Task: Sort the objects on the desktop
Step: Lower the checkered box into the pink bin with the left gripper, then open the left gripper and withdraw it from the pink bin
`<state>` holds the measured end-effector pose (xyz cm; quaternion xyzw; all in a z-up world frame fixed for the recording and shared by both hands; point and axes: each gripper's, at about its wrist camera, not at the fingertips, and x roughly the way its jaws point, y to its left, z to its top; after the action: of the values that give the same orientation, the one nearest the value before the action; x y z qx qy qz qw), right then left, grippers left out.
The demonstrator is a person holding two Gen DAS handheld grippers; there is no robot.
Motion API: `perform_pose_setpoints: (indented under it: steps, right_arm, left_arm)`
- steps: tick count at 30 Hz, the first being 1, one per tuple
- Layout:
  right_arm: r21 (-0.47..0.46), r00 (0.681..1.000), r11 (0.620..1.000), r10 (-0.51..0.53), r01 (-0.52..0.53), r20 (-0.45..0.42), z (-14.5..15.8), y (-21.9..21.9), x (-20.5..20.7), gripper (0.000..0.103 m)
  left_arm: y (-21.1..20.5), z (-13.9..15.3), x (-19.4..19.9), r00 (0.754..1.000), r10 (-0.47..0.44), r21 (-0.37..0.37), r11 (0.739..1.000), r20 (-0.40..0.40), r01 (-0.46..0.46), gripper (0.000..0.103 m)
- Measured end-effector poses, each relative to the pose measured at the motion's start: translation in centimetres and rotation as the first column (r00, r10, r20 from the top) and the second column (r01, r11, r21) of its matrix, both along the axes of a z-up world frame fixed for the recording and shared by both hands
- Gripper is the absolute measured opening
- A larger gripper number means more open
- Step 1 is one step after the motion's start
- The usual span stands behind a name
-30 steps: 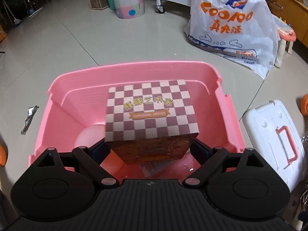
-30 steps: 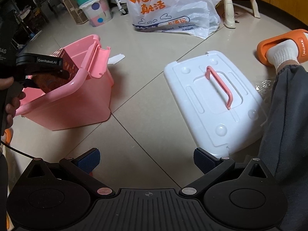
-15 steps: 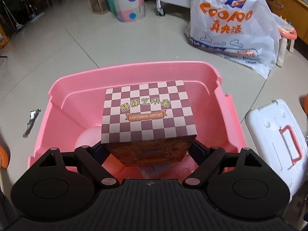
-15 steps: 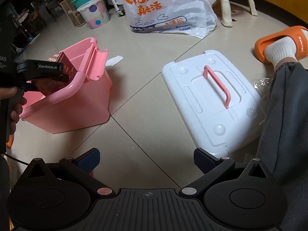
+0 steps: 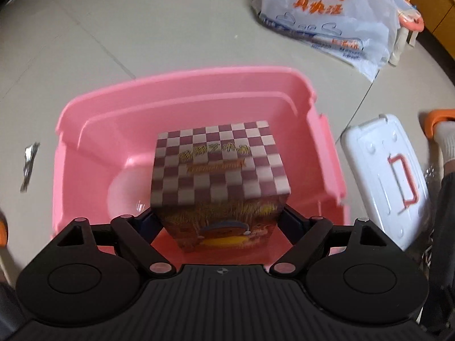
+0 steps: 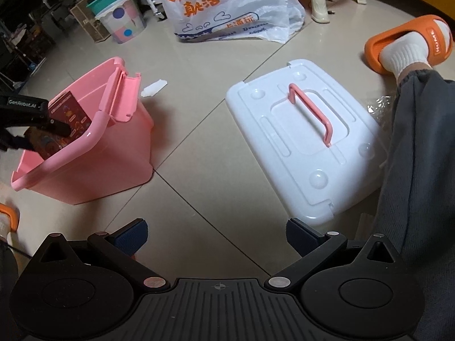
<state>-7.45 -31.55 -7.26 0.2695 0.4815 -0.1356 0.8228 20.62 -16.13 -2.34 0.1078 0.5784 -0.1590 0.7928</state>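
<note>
Left jaws: the left gripper (image 5: 220,221) is clamped on the checkered box (image 5: 219,167), one finger against each side face, low on the carton near its illustrated front.

Between the jaws: the box sits square and nearly upright, its checkered top facing the camera, held inside the mouth of the pink bin (image 5: 184,91). In the right wrist view it shows sunk partly below the bin's rim (image 6: 93,130); whether it touches the bottom cannot be told.

Just past the jaws: a pale rounded thing (image 5: 125,187) lies on the bin bottom to the left of the box, too blurred to name.

How it handles: a printed cardboard carton, probably light and fairly stiff, with smooth faces that could slip under a weak grip and walls that could dent under a hard one. The flat opposite sides, taken low and centred as here, look like the soundest hold.

Right jaws: the right gripper (image 6: 216,234) is spread wide and empty, hovering over bare floor (image 6: 199,130).

Ahead of the right jaws: the white lid (image 6: 307,142) with its pink handle (image 6: 310,116) lies flat on the floor, ahead and to the right, well apart from the bin.

Further out: a printed plastic bag (image 6: 227,8) and a foot in an orange slipper (image 6: 409,42).
</note>
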Motion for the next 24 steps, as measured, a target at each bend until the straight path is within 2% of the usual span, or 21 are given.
perform_pose_setpoints:
  steps: [4, 8, 11, 19, 22, 24]
  right_arm:
    - [0.008, 1.000, 1.000, 0.000, 0.000, -0.004, -0.1, -0.1, 0.0, 0.103]
    - [0.019, 1.000, 1.000, -0.012, 0.012, -0.008, -0.2, -0.3, -0.1, 0.103]
    - [0.026, 1.000, 0.999, -0.020, 0.020, -0.011, -0.2, -0.5, -0.1, 0.103]
    - [0.018, 1.000, 1.000, 0.020, -0.020, 0.010, -0.1, 0.0, 0.5, 0.103]
    - [-0.032, 0.997, 0.997, 0.064, -0.063, 0.048, 0.5, 0.8, 0.7, 0.103]
    - [-0.107, 0.993, 0.990, 0.099, -0.092, 0.060, 1.2, 1.5, 0.9, 0.103]
  left_arm:
    - [-1.8, 0.0, 2.4, 0.999, 0.045, -0.013, 0.999, 0.011, -0.045, 0.085]
    - [-2.8, -1.6, 4.2, 0.998, 0.064, -0.005, 0.998, 0.000, -0.064, 0.085]
    - [-3.2, -3.0, 4.5, 0.999, 0.049, 0.033, 0.998, 0.000, -0.049, 0.085]
    - [-2.5, -2.8, 3.1, 0.998, 0.037, 0.041, 0.998, 0.042, -0.039, 0.087]
    - [-2.0, -1.5, 1.6, 0.985, 0.039, 0.070, 0.996, 0.166, -0.052, 0.100]
    - [-1.5, -0.4, 0.2, 0.965, 0.057, 0.066, 0.995, 0.256, -0.076, 0.100]
